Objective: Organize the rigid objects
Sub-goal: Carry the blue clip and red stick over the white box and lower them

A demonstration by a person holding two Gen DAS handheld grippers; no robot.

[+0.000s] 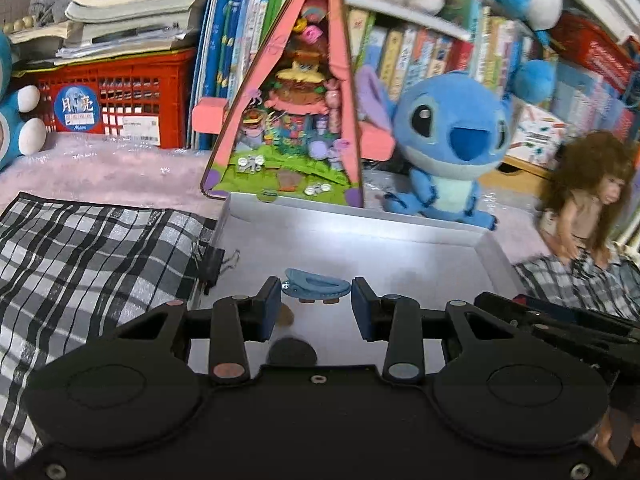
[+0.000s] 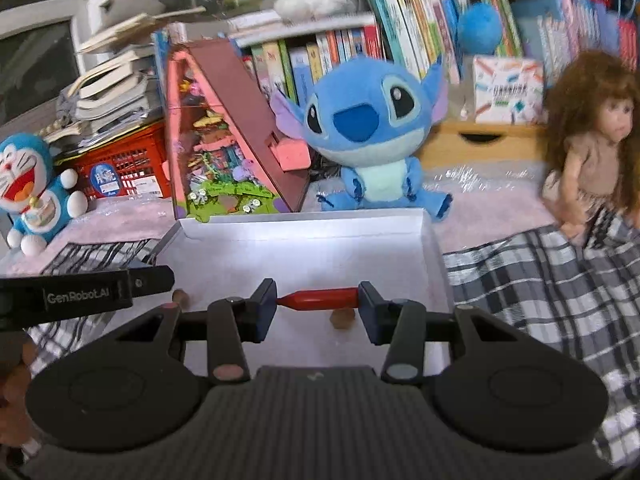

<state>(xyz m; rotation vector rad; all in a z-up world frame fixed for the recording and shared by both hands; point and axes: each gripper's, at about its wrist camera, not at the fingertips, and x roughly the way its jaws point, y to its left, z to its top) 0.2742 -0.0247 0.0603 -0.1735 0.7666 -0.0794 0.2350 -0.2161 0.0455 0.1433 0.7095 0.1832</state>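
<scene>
Even indoor light, motion blur, fisheye-bent edges

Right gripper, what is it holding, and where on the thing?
The right gripper holds a red pen-like object crosswise by its two ends, over the white box.

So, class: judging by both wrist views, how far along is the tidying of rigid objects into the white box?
Done: a few small brown pieces already lie in the white box.
In hand: the left gripper holds a blue clip between its fingers, and the right gripper holds a red cylinder, both over the box.
Left: both items need to be set down inside. Whether more waits outside cannot be told.
</scene>
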